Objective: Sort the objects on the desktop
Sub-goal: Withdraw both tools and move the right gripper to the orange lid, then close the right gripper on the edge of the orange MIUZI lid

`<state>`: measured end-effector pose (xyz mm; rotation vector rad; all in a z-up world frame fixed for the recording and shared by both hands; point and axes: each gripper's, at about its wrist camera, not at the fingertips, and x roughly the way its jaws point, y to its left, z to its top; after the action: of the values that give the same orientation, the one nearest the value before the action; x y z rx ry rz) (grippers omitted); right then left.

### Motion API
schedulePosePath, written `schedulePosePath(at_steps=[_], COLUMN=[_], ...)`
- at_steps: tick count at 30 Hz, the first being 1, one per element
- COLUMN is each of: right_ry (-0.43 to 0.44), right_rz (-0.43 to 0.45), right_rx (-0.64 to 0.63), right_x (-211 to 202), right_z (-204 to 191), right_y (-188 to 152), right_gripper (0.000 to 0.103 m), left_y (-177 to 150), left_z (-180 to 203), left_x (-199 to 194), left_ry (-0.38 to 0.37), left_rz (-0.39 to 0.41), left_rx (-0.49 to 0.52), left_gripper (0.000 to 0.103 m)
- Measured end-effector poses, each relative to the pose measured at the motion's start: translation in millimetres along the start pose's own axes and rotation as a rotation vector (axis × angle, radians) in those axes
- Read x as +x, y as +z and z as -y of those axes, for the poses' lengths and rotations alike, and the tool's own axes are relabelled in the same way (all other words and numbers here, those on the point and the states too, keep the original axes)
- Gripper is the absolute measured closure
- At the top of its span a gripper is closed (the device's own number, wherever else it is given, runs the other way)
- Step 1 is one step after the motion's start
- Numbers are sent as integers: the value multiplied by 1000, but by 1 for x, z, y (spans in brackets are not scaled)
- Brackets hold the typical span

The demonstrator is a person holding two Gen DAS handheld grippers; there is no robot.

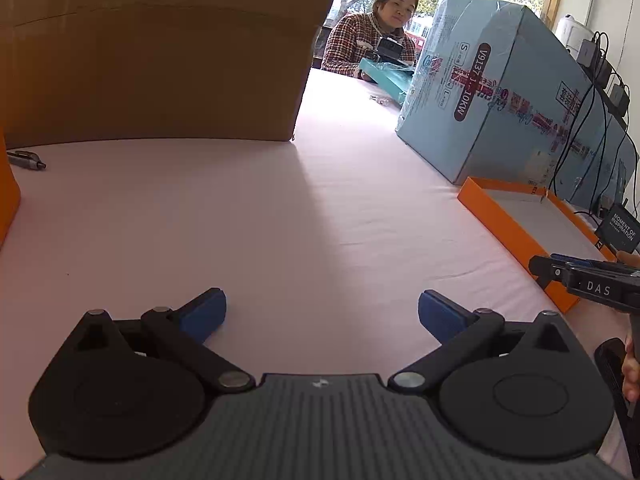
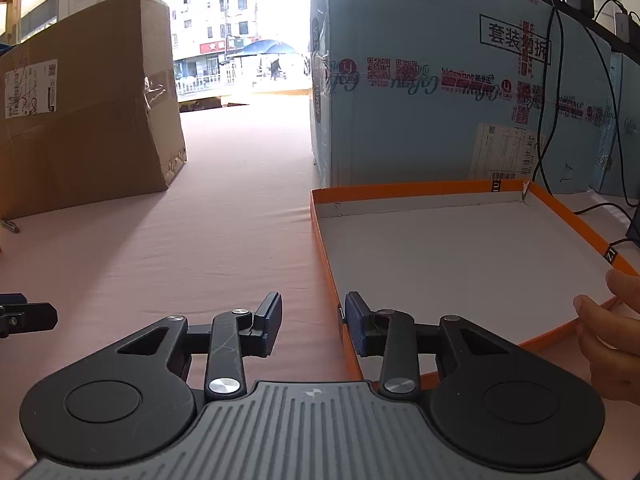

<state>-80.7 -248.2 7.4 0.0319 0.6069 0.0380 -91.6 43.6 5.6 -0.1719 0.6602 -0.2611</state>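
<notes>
While both tools hover low over the pink tablecloth (image 1: 304, 220), my left gripper (image 1: 322, 314) is spread wide, its blue pads (image 1: 204, 314) far apart with only bare cloth between them. My right gripper (image 2: 313, 322) is parted too, though less so — its left finger sits over the cloth and its right pad (image 2: 358, 326) lies just inside the near corner of the shallow orange tray (image 2: 400, 190), so the tray's left wall runs up through the gap between the two; neither finger is clamped on it. From the left wrist view, that same gripper's black body, lettered "DAS", reaches in over the tray's near edge. At the tray's right rim a bare hand (image 2: 610, 328) rests its fingertips against the orange wall.

Farther out, a pen (image 1: 26, 159) lies on the cloth at my far left, just in front of a large brown cardboard box (image 1: 160, 60) and beside an orange edge (image 1: 8, 196) that the frame cuts off. Behind the tray stands a tall light-blue carton (image 2: 420, 80) printed with red labels and QR codes, black cables (image 2: 548, 80) hanging down its face. Between the two cartons the cloth runs back toward a seated woman (image 1: 372, 32) in a checked sweater at the table's far end — a teal flat box (image 1: 386, 76) in front of her.
</notes>
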Motion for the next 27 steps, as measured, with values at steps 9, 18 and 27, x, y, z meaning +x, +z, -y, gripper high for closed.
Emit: schedulePosePath(at_steps=[9, 18, 27], right_ry=[-28, 76, 366], right_rz=[-53, -27, 75], right_rx=[-6, -67, 147], right_x=[18, -2, -55], right_z=[-5, -71, -108], right_y=[-2, 6, 44], right_gripper=[99, 100, 100], left_y=[-3, -4, -5], left_z=[4, 4, -23], left_x=[0, -1, -21], left_ry=[22, 54, 211], left_rz=[5, 5, 55], left_rx=[24, 31, -121], left_gripper=[0, 0, 0])
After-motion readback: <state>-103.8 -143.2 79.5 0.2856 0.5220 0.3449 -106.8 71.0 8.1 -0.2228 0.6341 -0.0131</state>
